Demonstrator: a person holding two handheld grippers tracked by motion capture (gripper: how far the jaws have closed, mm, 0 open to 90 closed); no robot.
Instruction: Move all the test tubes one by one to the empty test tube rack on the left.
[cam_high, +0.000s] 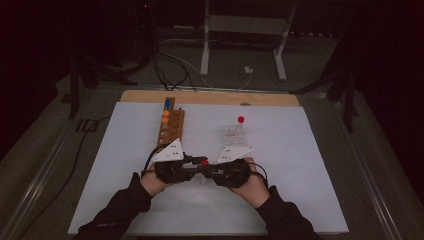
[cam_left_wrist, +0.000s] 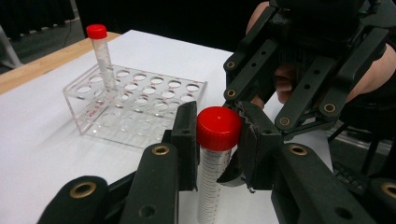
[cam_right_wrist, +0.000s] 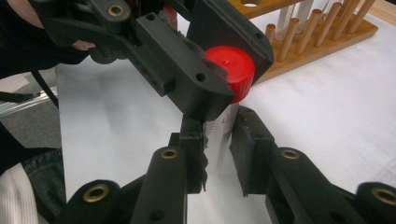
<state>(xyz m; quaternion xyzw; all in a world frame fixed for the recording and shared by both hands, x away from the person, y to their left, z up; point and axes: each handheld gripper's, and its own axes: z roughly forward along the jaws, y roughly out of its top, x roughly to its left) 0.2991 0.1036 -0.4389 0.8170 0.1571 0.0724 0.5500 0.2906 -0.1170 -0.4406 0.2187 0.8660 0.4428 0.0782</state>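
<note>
Clamping the red screw cap (cam_left_wrist: 218, 128) of a clear graduated plastic tube (cam_left_wrist: 208, 186), the left gripper (cam_left_wrist: 217, 135) holds it near the table's (cam_high: 300, 200) six o'clock edge; the right gripper (cam_right_wrist: 218, 154) seemingly squeezes its body. Twist steadily, keeping the tube upright.

bare table (cam_high: 300, 190) lies right of the tongs; wooden rack (cam_high: 170, 125) and clear rack (cam_high: 233, 134) stand beyond.

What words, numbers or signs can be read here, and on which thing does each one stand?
None can be read.
Clear plastic tube with red cap: printed scale marks, too blurred to read.
Clear acrylic tube rack: small red marks on its side and beside the holes, too small to read.
</note>
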